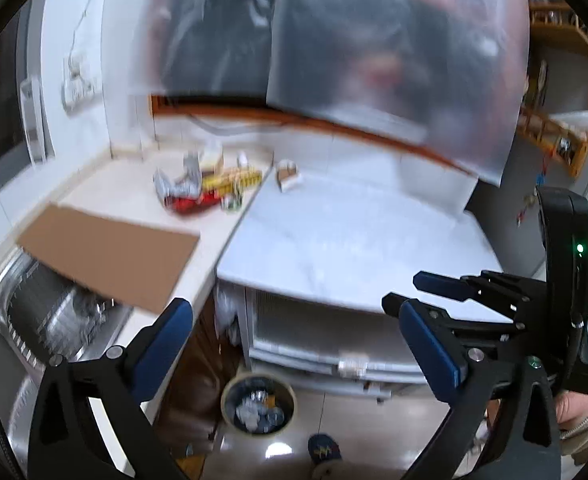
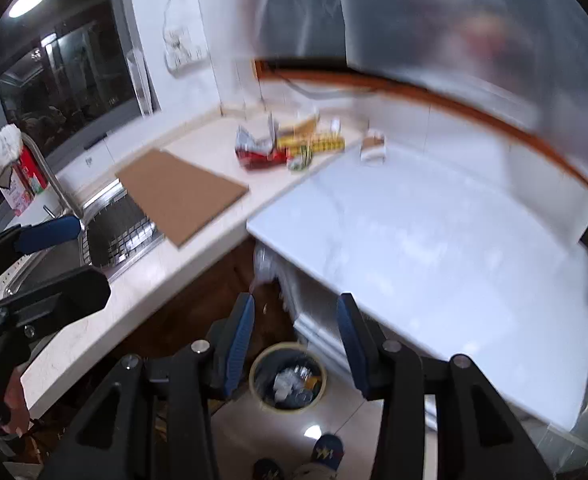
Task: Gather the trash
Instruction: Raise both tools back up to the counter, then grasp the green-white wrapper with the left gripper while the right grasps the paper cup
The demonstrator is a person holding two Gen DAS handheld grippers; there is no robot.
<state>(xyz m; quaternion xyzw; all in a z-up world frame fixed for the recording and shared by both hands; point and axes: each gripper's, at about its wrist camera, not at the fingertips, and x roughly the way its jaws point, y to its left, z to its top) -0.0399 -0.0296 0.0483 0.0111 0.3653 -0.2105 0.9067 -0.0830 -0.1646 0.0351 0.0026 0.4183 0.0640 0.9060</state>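
A pile of trash lies at the back of the counter: a red and silver wrapper (image 1: 180, 194) (image 2: 256, 148), a yellow box (image 1: 232, 179) (image 2: 314, 142) and a small green can (image 1: 232, 200) (image 2: 302, 158). A small white carton (image 1: 288, 174) (image 2: 374, 146) sits just right of them. A round bin (image 1: 259, 404) (image 2: 288, 378) holding trash stands on the floor below. My left gripper (image 1: 294, 328) is open and empty above the bin; it also shows in the right wrist view (image 2: 70, 248). My right gripper (image 2: 296, 332) is open and empty; it also shows in the left wrist view (image 1: 418, 292).
A brown cardboard sheet (image 1: 110, 248) (image 2: 182, 192) lies over the sink's edge. A steel sink (image 1: 42, 320) (image 2: 106, 236) with a tap (image 2: 48, 172) is at left. A white marble tabletop (image 1: 354, 236) (image 2: 434, 248) fills the right. A blue slipper (image 1: 324, 448) (image 2: 328, 450) is on the floor.
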